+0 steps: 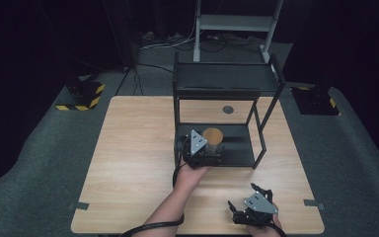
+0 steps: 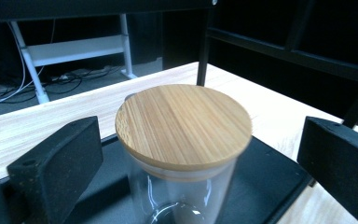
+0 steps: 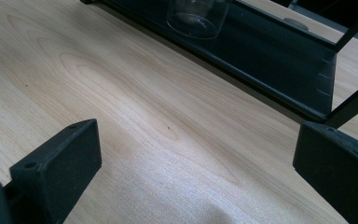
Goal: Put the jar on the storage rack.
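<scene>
In the high view we see the left hand-held gripper at the centre of the frame, reaching to the front edge of the black shelf rack, where a clear glass jar with a round bamboo lid stands on the rack's lower tray. In the left gripper view its jaws stand spread wide, one at the lower left and one at the right of the frame, with the jar between them and the lid above their tips; we see clear gaps on both sides, so it is released and touches nothing we can make out. The right hand-held gripper sits at the lower right of the high view, over the bare wooden counter near its front edge, well apart from the rack. Its own view shows its jaws equally wide apart with plain counter between them, and the jar's base on the tray at the top of the frame. Behind the counter, at the top of the high view, stands a white metal frame with cables on the grey floor.
</scene>
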`<action>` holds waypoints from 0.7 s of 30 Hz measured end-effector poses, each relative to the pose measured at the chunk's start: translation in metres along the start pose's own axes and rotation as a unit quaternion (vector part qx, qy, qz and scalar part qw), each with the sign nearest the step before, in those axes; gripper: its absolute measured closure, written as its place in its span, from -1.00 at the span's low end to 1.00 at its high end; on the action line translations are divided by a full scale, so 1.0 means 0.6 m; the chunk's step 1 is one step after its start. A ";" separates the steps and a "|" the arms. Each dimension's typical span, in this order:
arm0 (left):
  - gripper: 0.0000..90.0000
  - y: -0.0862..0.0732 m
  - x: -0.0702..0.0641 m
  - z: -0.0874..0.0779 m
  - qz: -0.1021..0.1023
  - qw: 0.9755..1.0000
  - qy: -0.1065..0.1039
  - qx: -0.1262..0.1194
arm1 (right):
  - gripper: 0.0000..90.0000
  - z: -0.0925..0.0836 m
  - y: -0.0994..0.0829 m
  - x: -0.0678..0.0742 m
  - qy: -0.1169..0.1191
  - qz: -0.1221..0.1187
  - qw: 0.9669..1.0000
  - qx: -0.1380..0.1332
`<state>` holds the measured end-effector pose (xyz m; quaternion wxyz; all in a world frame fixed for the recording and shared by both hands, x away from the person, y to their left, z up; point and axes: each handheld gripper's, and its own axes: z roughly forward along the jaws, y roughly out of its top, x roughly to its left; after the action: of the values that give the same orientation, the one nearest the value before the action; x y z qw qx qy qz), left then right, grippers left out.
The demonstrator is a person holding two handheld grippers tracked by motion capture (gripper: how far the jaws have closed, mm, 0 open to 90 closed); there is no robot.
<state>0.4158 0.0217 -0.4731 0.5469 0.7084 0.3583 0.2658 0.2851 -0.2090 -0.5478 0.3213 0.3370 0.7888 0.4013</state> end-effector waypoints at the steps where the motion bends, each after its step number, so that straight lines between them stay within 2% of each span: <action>1: -0.99 0.000 0.000 0.000 0.000 1.000 0.000 0.000 | -0.99 0.000 0.000 0.000 0.000 0.000 1.000 0.000; 15: -0.99 0.004 -0.004 -0.060 -0.001 1.000 -0.010 -0.008 | -0.99 0.000 0.000 0.000 0.000 0.000 1.000 0.000; 21: -0.99 0.001 0.000 -0.086 -0.001 1.000 -0.006 -0.011 | -0.99 0.000 0.000 0.001 -0.001 -0.001 1.000 0.001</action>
<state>0.3762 0.0520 -0.4591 0.5567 0.7037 0.3528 0.2654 0.2849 -0.2086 -0.5479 0.3218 0.3368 0.7892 0.4001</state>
